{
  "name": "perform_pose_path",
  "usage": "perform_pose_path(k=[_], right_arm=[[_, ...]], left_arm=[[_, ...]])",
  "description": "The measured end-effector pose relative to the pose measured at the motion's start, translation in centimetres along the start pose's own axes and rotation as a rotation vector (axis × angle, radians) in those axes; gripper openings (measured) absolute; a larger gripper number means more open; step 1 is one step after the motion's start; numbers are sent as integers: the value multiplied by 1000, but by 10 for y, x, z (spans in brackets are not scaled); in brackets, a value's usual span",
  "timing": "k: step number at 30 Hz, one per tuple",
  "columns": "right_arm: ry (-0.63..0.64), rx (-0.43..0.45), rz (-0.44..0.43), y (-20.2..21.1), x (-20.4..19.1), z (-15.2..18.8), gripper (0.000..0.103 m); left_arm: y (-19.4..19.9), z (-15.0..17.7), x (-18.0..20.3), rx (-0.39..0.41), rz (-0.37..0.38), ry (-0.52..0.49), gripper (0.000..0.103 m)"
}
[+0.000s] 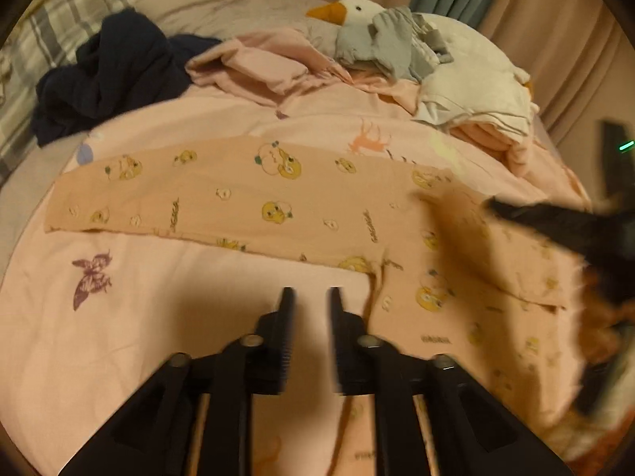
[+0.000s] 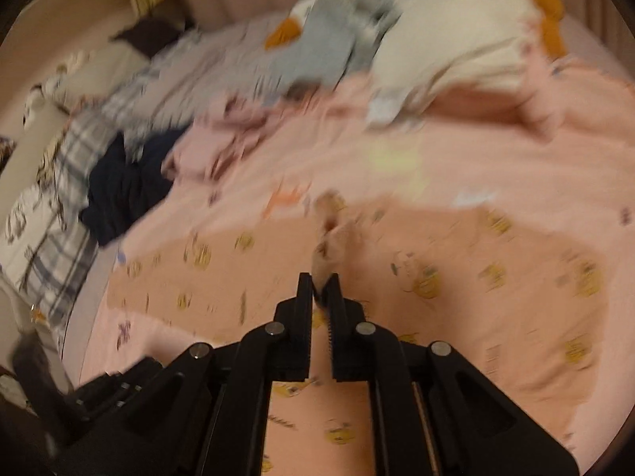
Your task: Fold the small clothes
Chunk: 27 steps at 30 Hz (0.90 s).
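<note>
A small peach garment printed with yellow birds lies spread on the pink bedsheet, one long leg stretched to the left. My left gripper hovers over the sheet just below that leg. It is open, with nothing between its fingers. In the left wrist view my right gripper is a dark blur over the garment's right part. In the right wrist view the right gripper is shut on a raised fold of the peach garment, which stands up from its fingertips.
At the back of the bed lie a dark navy garment, crumpled pink clothes, a white goose plush with grey clothing on it, and white clothes. A plaid pillow sits at the far left.
</note>
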State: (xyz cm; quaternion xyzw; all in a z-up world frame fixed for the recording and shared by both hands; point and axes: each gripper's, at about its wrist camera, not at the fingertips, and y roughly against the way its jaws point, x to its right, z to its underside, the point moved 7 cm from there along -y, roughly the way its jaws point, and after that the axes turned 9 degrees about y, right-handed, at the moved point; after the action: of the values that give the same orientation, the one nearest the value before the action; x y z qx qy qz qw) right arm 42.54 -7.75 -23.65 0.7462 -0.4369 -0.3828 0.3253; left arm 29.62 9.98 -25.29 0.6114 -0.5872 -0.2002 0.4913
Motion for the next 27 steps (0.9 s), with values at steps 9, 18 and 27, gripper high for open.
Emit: perform_pose_path(k=[9,18,27], right_arm=[[151,82,253,69,30,26,88],[3,21,388,124,150,114,88],[-100,-27,431,99,200,154,87]], left_arm=[[-35,-11,72,-171,409,151,65],[-122,20,124,-347,398,297,65],[-134,-11,129,-78,144,217,14]])
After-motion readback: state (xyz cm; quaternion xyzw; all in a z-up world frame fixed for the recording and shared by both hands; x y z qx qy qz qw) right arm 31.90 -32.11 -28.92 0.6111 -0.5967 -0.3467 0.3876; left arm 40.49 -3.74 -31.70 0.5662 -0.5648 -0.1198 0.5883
